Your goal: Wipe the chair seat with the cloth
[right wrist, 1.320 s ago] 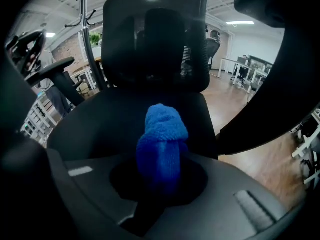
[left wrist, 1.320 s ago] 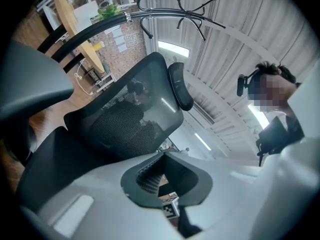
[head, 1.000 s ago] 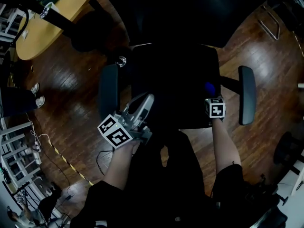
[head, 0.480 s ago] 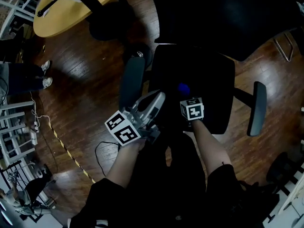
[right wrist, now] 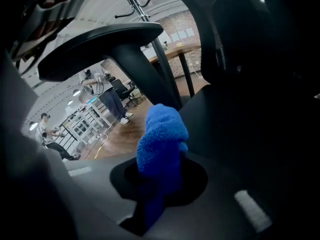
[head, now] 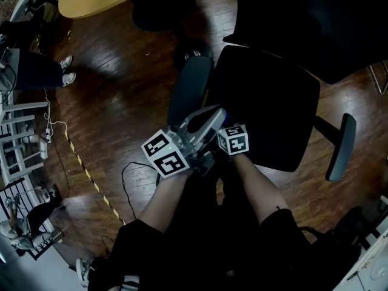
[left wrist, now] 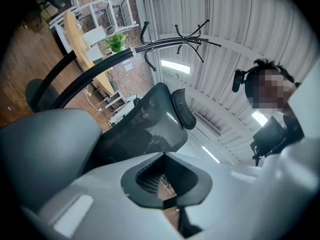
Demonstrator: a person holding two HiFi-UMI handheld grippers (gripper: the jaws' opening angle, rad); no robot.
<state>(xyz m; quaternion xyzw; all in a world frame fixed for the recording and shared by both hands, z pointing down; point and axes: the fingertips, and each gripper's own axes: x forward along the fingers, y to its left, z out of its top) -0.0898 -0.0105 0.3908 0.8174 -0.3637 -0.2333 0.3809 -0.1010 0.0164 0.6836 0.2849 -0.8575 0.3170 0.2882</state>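
the right gripper (right wrist: 161, 186) pinches the blue cloth (right wrist: 162, 141) at the near left corner of the chair seat (head: 270, 105), likely to wipe that edge, while the left gripper (left wrist: 169, 196), clenched on nothing, idles beside the armrest (head: 188, 90).

Right hand-held gripper (head: 226, 131) with cloth (right wrist: 161, 149) moved across chair seat (head: 273, 96), right front edge to left front corner; now just beside left hand-held gripper (head: 214, 116).
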